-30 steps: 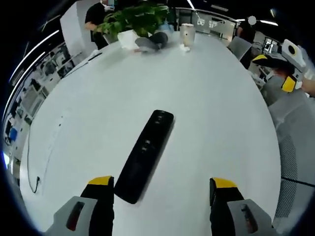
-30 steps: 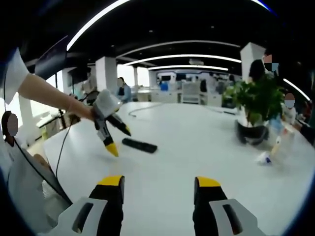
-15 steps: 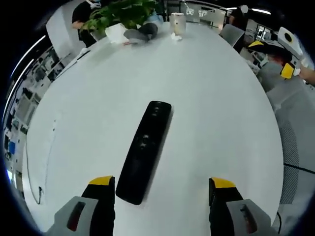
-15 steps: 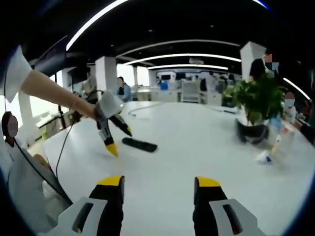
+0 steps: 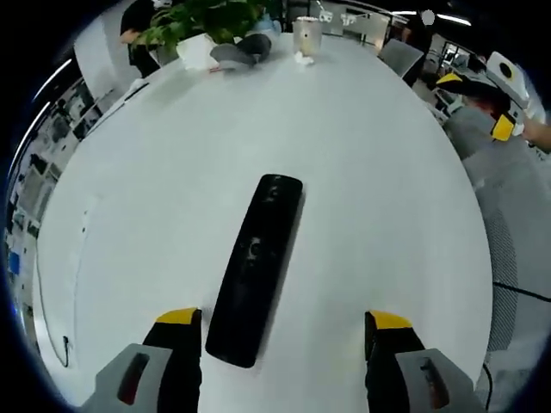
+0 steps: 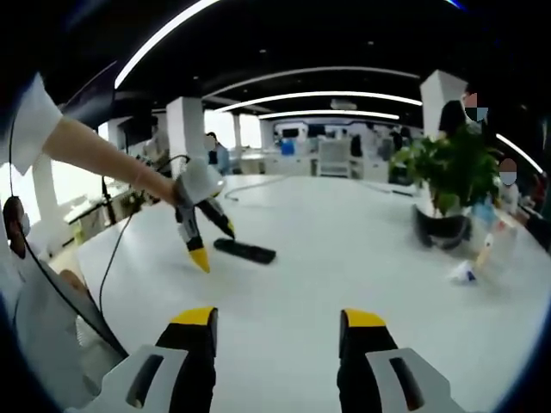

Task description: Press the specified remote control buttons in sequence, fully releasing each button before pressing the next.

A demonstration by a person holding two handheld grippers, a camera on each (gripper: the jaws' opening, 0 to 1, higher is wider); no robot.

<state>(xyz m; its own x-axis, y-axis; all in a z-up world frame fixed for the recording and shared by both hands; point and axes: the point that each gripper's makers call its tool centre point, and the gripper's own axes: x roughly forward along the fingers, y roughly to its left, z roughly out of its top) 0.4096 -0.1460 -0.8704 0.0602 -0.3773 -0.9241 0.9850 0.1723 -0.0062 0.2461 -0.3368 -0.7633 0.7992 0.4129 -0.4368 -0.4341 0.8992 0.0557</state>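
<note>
A long black remote control (image 5: 256, 267) lies flat on the white table (image 5: 370, 163), its near end just inside my left jaw. My left gripper (image 5: 284, 325) hovers open above it, jaws spread wide, touching nothing. In the right gripper view the same remote (image 6: 244, 251) lies far off on the table, with the left gripper (image 6: 212, 245) held over it by a person's arm (image 6: 95, 155). My right gripper (image 6: 277, 322) stays open over bare table, well away from the remote. The right gripper (image 5: 498, 95) also appears at the upper right of the left gripper view.
A potted plant (image 6: 448, 185) stands at the table's far end, beside a white cup (image 5: 305, 36) and small white items (image 6: 463, 274). A thin cable (image 5: 52, 292) runs along the table's left edge. A grey chair (image 5: 516, 249) sits past the right edge. People stand in the background.
The left gripper has edged forward over the remote, whose near end now lies a little further between the jaws. The right gripper has stayed put.
</note>
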